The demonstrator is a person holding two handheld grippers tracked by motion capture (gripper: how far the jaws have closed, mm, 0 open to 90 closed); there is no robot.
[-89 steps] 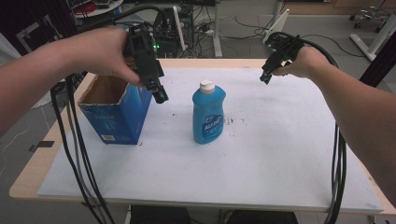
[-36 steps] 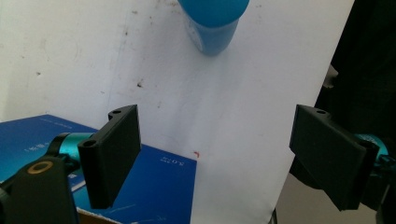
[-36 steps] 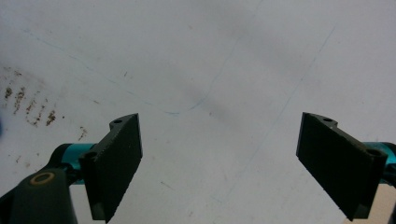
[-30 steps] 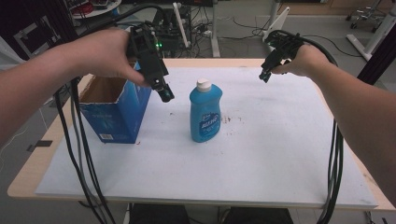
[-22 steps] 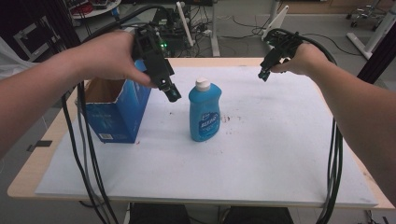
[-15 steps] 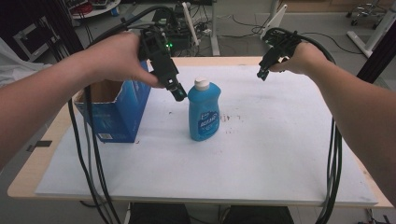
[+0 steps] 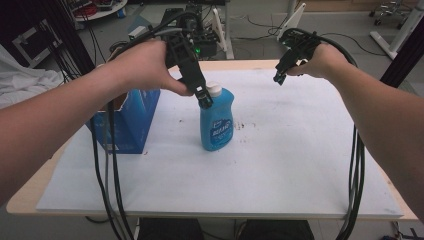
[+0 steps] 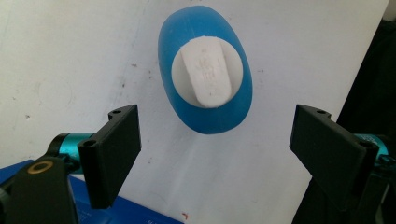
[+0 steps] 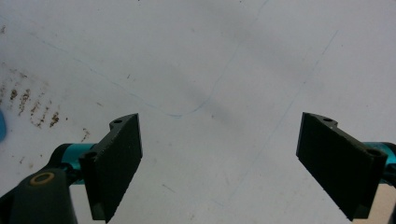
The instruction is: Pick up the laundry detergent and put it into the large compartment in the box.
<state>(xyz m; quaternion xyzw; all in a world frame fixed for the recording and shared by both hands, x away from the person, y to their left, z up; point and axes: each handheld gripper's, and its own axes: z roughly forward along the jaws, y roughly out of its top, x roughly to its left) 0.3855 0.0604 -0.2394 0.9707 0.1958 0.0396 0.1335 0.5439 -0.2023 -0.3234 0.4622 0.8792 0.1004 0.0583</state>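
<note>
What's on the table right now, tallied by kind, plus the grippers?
Bottle: 1, the blue bottle with a white cap, standing upright.
Box: 1, the blue box, open at the top, at the table's left.
Grippers: 2, the left gripper just above the cap, the right gripper over the far right of the table, both open.
Total: 4.

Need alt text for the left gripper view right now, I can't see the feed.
Looking straight down on an upright blue bottle with a white flip cap, standing on the white table. The left gripper is wide open just above it, its black jaws on either side of the bottle. A blue box edge sits at the bottom.
</note>
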